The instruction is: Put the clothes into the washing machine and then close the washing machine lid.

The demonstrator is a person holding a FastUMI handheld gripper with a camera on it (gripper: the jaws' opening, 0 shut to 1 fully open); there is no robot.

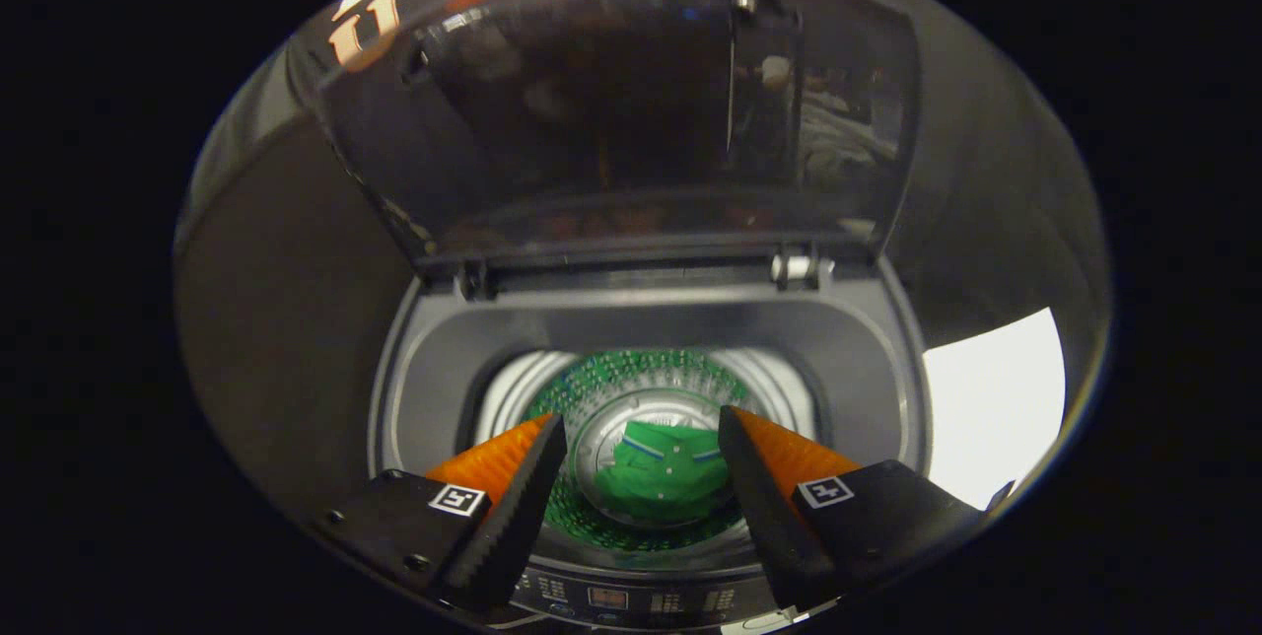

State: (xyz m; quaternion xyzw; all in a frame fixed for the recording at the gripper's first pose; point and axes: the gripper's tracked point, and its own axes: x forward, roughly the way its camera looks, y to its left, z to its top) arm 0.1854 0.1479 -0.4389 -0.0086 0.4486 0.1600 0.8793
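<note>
One green garment with a white-and-blue striped collar (663, 472) lies crumpled at the bottom of the steel drum (646, 388) of the dark grey top-loading washing machine (434, 359), and I am looking almost straight down on it. My tongs (641, 438) stand apart above the opening, gripping nothing; the shirt shows in the gap between the two fingers, well below them, touching neither. The left finger (513, 507) reaches in from about 7 o'clock of the drum mouth and the right finger (764, 507) from about 5 o'clock, each carrying a small square black-and-white marker on its base.

The drum's perforated wall picks up a green tint around the garment, and a pale round plate at its centre sits under the cloth. The transparent smoky plastic lid (611, 112) of the machine is raised, standing up at 12 o'clock beyond the drum, hinged along the back rim with a white hinge piece (794, 267) towards 1 o'clock; its surface shows dim reflections that I cannot make out. At 6 o'clock, just beneath the fingers, runs the machine's control panel (631, 601) with small buttons and a little display. A bright white patch (991, 403) lies outside the machine at about 3 o'clock; I cannot tell what it is.
</note>
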